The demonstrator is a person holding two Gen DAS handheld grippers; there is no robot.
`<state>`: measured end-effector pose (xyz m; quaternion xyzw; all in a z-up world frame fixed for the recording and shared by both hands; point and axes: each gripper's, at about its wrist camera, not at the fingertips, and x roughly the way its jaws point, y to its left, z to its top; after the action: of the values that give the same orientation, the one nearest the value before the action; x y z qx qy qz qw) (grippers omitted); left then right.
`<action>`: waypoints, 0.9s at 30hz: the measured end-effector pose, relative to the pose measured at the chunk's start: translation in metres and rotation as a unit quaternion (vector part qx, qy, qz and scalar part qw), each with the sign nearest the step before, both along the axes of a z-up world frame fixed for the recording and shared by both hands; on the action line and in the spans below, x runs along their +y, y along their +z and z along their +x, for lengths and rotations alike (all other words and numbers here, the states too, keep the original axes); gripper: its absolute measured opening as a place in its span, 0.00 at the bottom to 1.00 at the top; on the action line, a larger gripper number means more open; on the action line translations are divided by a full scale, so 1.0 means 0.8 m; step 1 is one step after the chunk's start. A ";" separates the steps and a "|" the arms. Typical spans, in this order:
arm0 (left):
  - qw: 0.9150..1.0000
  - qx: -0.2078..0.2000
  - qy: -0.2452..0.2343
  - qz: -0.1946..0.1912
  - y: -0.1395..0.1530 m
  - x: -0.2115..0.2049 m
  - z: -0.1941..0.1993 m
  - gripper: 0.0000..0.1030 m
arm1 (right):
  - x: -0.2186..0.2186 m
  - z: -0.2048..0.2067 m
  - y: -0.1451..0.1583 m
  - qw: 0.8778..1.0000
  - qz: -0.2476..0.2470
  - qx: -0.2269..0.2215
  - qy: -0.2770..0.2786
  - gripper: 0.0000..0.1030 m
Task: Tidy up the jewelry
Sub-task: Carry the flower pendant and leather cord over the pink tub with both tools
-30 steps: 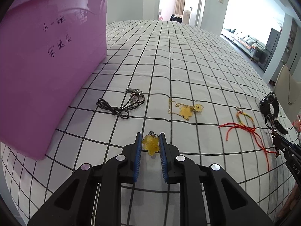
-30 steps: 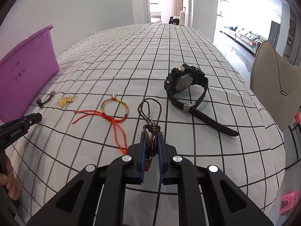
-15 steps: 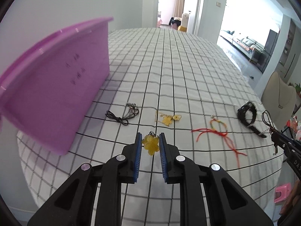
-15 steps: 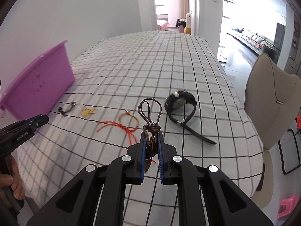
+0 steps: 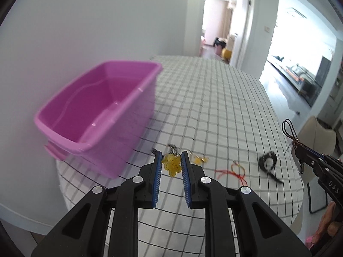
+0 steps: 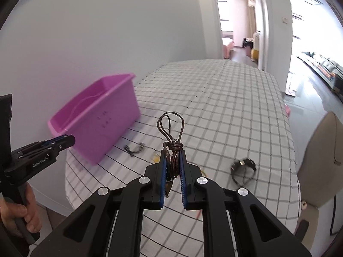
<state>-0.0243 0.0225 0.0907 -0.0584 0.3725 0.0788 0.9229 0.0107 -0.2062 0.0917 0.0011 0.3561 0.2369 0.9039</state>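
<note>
My left gripper (image 5: pixel 171 160) is shut on a yellow flower pendant (image 5: pixel 171 165) and holds it high above the table, right of the open pink bin (image 5: pixel 100 115). My right gripper (image 6: pixel 172 158) is shut on a brown cord necklace (image 6: pixel 171 128), its loop sticking up past the fingertips. It also shows at the right edge of the left wrist view (image 5: pixel 300 150). The bin (image 6: pixel 100 115) looks empty inside. On the checked cloth lie a black cord bracelet (image 6: pixel 134 148), a gold chain (image 5: pixel 200 160), a red string bracelet (image 5: pixel 234 170) and a black watch (image 6: pixel 243 170).
The checked table (image 5: pixel 214 111) stands against a white wall. A beige chair (image 6: pixel 321 160) is at the table's right side. A doorway opens at the far end. The left gripper and the hand holding it show in the right wrist view (image 6: pixel 42 154).
Both grippers have risen well above the table with their loads. The view has pulled back, and the bin's inside now shows from above.
</note>
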 end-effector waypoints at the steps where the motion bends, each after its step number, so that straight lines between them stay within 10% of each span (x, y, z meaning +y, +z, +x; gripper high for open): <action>1: 1.000 -0.003 0.008 0.001 0.009 0.008 -0.002 0.18 | 0.009 0.003 0.008 1.000 0.003 -0.003 0.010 0.11; 27: 0.998 0.021 0.061 -0.014 0.029 0.260 0.118 0.18 | 0.339 0.162 0.052 0.991 0.040 0.041 0.122 0.11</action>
<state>0.0699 0.2304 0.1139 -0.0918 0.3882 0.1307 0.9076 0.1400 0.0651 0.1333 0.0040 0.3805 0.3593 0.8521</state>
